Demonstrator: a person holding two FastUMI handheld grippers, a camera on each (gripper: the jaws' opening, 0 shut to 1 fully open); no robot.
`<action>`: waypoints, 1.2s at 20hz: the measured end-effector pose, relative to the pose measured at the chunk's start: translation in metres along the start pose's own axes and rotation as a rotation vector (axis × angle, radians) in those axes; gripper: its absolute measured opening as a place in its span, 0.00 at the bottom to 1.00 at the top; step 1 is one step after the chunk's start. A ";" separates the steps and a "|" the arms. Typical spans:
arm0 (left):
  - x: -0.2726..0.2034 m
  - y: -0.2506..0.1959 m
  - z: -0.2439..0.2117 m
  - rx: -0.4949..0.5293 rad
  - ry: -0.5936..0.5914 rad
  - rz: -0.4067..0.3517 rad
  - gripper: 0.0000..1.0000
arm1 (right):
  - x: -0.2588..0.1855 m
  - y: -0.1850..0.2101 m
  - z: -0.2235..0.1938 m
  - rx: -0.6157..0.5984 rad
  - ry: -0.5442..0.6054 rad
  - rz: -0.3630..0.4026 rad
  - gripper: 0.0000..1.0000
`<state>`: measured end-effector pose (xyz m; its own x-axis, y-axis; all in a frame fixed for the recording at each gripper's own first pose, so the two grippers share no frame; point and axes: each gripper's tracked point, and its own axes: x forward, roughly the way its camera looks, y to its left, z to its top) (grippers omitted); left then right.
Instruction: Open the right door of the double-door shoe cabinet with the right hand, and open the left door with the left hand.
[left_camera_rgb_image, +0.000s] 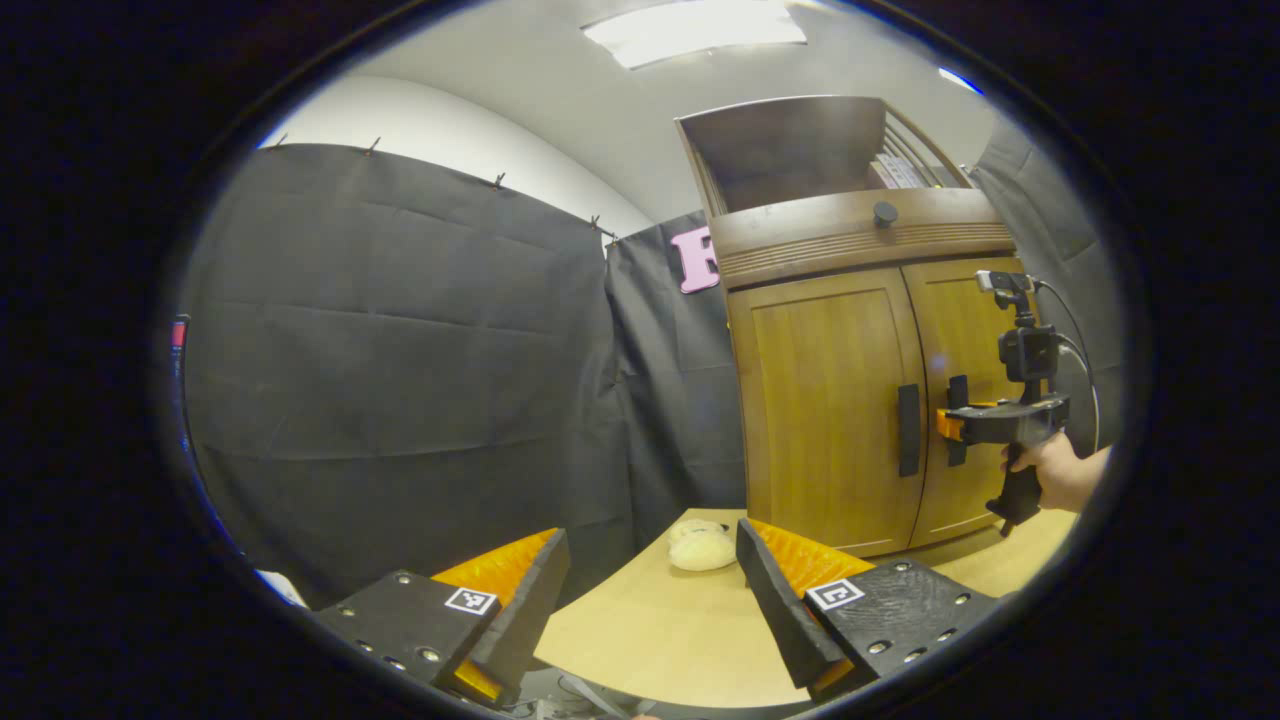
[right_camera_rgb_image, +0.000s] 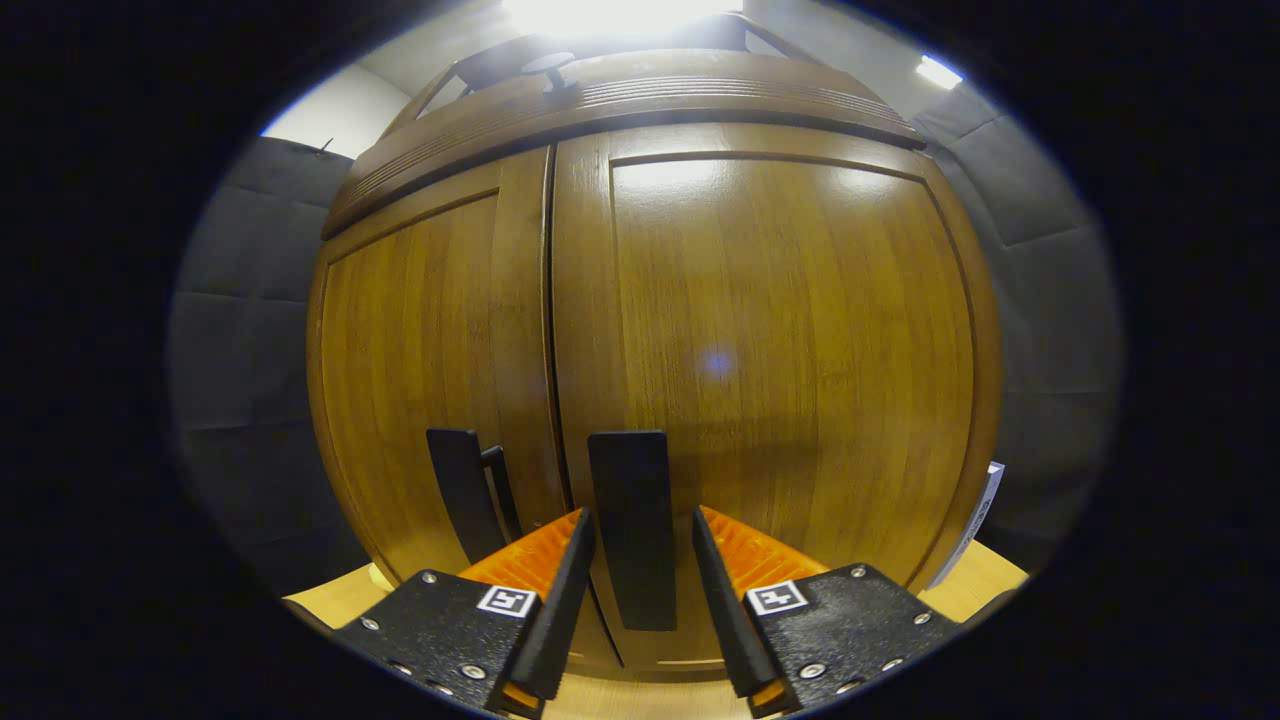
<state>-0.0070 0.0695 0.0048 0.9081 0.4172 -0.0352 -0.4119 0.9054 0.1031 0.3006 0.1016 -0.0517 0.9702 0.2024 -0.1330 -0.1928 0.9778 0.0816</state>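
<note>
While both doors of the wooden shoe cabinet (left_camera_rgb_image: 850, 400) on the table (left_camera_rgb_image: 650, 640) remain closed, the right gripper (right_camera_rgb_image: 640, 560) straddles the right door handle (right_camera_rgb_image: 630, 525), fingers spread, not gripping. Well back, the left gripper (left_camera_rgb_image: 650, 590) is held level, released.

Wooden table (left_camera_rgb_image: 650, 640), shoe cabinet (left_camera_rgb_image: 830, 410), cream lump (left_camera_rgb_image: 702, 546)

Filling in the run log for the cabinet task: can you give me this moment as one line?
doors: both shut | right gripper: open, straddling right door handle | left gripper: open, back from cabinet | left door handle: untouched
</note>
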 end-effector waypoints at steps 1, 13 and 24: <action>0.000 0.000 0.000 0.002 0.002 -0.002 0.96 | 0.001 0.002 -0.002 0.001 0.009 0.003 0.56; 0.004 -0.006 0.000 0.001 -0.021 -0.050 1.00 | -0.011 0.000 -0.004 -0.013 0.046 0.013 0.30; 0.009 -0.022 0.004 -0.003 -0.064 -0.169 1.00 | -0.077 -0.009 -0.006 -0.005 0.057 0.041 0.29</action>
<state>0.0104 0.0527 0.0065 0.9673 0.2532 0.0115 -0.2531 0.9625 0.0981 0.2269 0.0772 -0.0478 0.9516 0.2451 -0.1855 -0.2333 0.9688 0.0836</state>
